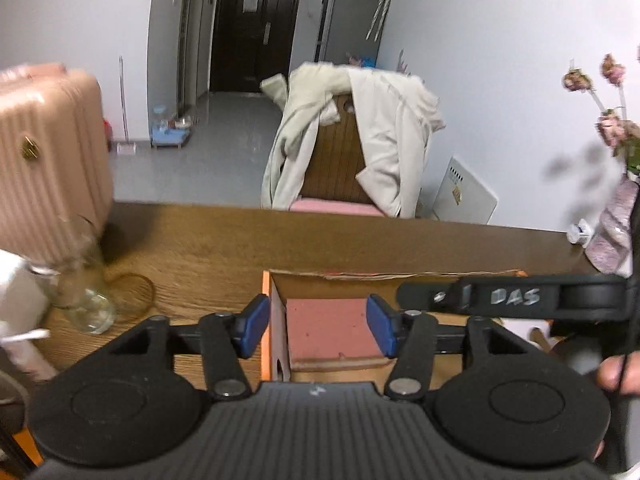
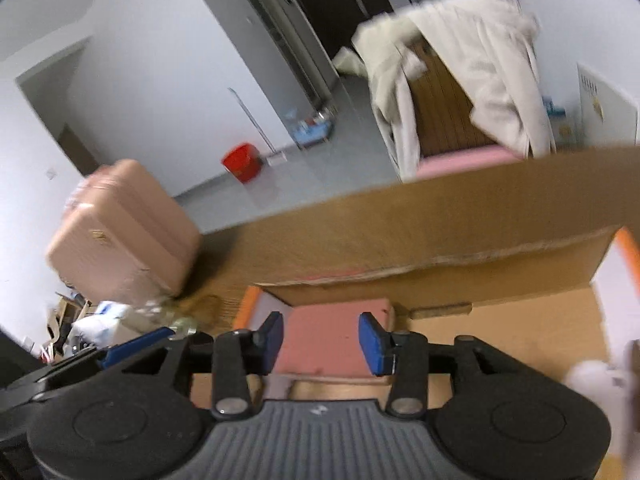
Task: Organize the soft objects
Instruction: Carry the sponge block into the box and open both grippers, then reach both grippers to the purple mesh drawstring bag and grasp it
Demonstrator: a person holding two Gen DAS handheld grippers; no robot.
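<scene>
The left gripper [image 1: 318, 326] hangs with its blue pads spread wide and nothing between them, directly above a pink foam block [image 1: 330, 330] that lies in the left end of an open cardboard box [image 1: 360, 276] on the wooden worktop [image 1: 224, 236]; a clear glass bottle [image 1: 86, 296] stands to its left. The right gripper [image 2: 320, 340] (its view is tilted and blurred) is likewise open and empty over the same pink foam block [image 2: 334, 332] in the cardboard box [image 2: 500, 280], and a pale soft thing [image 2: 596, 380], possibly a plush toy, lies to its right.
</scene>
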